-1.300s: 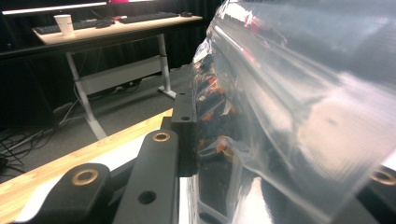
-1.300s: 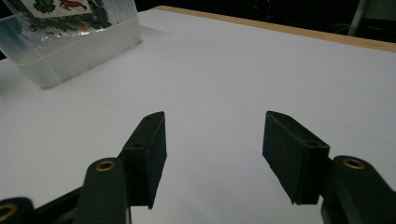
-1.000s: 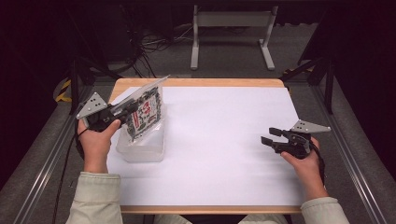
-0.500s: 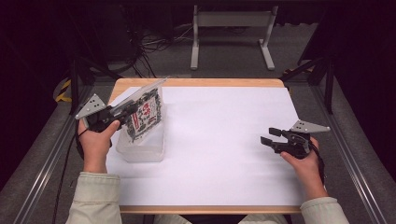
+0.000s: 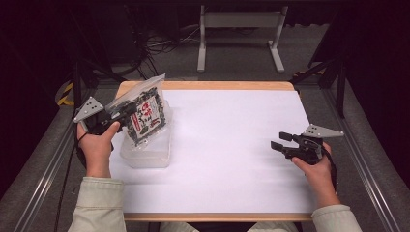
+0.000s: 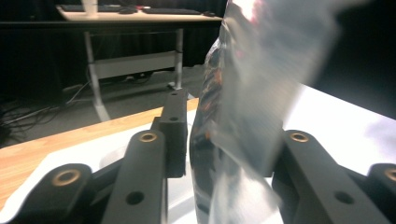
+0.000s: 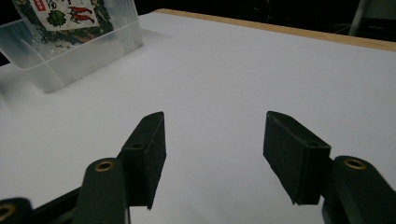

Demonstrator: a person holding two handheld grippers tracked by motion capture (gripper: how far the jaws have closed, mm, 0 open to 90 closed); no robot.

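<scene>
- The left gripper (image 5: 117,114) has just been easing its black jaws apart, with the top edge of the clear plastic snack bag with a red-and-white label and dark contents (image 5: 143,114) between them. In the left gripper view a gap shows beside the left pad, so the pinch looks released, though the blurred film hides the other pad.
- The bag stands tilted in the clear, lidless plastic tub (image 5: 145,151), probably let go there so the tub walls prop it.
- The right gripper (image 5: 280,140), well to the right of the tub, hovers with jaws spread and nothing between them, apparently waiting.
- The tub sits at the left edge of the white table sheet (image 5: 227,154).
</scene>
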